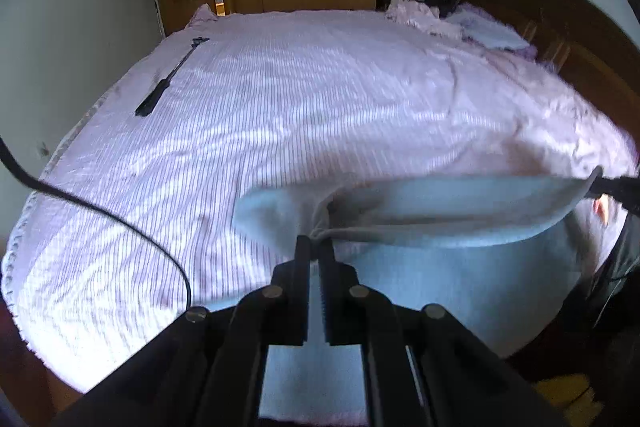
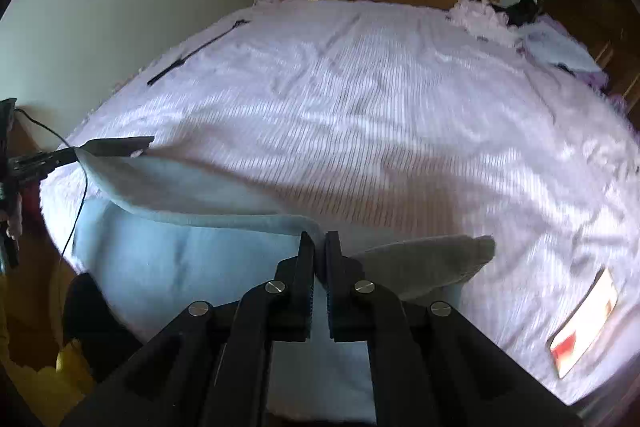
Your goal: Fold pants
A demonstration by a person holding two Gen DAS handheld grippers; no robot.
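Left tool (image 1: 315, 245), right tool (image 2: 319, 241) both clamped on pants (image 1: 460, 215) edge (stretched above bed (image 1: 280, 107)).

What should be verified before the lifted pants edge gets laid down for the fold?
1. Left hand-held gripper shut on the light blue pants: ok.
2. Right hand-held gripper shut on the pants: ok.
3. Edge taut between both grippers: ok, slight sag.
4. Striped bedspread ahead free of objects: ok; black stick lies far off.
5. Pant legs aligned underneath: cannot tell.
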